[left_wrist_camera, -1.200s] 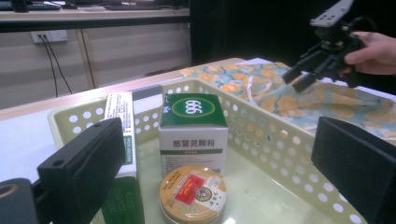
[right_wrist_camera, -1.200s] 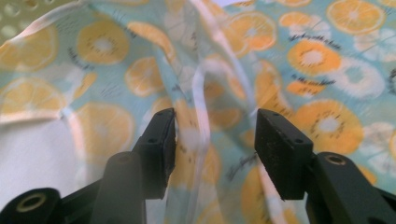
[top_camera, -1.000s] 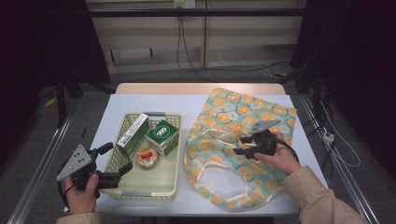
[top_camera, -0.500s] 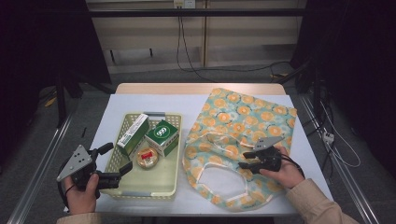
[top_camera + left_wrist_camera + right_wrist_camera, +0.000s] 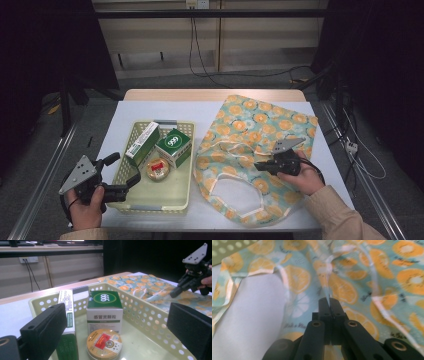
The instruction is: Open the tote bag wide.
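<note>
Jaws on your right gripper (image 5: 259,165) are finishing closing, now pinching the fruit-print bag (image 5: 342,287) on the table; your left gripper (image 5: 131,183) is gaping wide over the basket (image 5: 155,201), holding two boxes, one tin.

- The green and white box (image 5: 104,311) in the basket (image 5: 140,312) carries "666" in white inside an oval on its green top; the same "666" reads on its top from the high view (image 5: 173,143).
- Its white front face bears a line of Chinese characters, "感冒灵颗粒", with a smaller line beneath too small to read.
- The long white and green box (image 5: 67,315) beside it has print along its side, too blurred to read.
- The round tin (image 5: 104,344) has a red label with small characters, not legible.
- The orange-patterned cloth bag (image 5: 372,272) shows small dark script among the fruit slices, too blurred to read.
</note>
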A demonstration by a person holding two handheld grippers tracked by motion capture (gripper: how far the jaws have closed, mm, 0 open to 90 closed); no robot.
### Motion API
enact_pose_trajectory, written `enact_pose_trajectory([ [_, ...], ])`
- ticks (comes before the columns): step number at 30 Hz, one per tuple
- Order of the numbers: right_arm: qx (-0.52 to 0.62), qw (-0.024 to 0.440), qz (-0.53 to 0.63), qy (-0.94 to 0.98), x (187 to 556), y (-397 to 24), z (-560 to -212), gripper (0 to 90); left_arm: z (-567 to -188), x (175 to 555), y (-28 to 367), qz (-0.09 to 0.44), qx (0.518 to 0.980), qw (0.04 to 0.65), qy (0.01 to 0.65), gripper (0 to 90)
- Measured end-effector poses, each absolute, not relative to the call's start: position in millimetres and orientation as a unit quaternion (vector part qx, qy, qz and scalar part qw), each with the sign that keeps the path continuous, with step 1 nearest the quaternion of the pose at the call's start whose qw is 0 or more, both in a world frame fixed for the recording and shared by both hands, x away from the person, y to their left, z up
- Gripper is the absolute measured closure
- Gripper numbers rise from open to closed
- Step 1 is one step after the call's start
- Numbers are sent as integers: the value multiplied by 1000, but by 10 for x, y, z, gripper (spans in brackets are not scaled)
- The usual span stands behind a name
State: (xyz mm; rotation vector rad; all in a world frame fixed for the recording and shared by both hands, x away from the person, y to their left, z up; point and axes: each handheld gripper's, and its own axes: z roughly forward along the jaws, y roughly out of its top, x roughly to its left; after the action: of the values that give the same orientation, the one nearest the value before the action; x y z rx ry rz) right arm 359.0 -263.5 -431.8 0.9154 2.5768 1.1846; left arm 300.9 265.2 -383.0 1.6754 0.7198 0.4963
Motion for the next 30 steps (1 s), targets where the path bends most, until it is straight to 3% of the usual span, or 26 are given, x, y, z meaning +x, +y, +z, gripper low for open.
enact_pose_trajectory([
  [15,356,99,399,839,4055,-2726,-4268,900,-3845,3015,2651,210,720,586,309,29],
  [30,391,122,369,834,4148,-2855,-4441,898,-3835,3013,2654,211,719,587,307,28],
])
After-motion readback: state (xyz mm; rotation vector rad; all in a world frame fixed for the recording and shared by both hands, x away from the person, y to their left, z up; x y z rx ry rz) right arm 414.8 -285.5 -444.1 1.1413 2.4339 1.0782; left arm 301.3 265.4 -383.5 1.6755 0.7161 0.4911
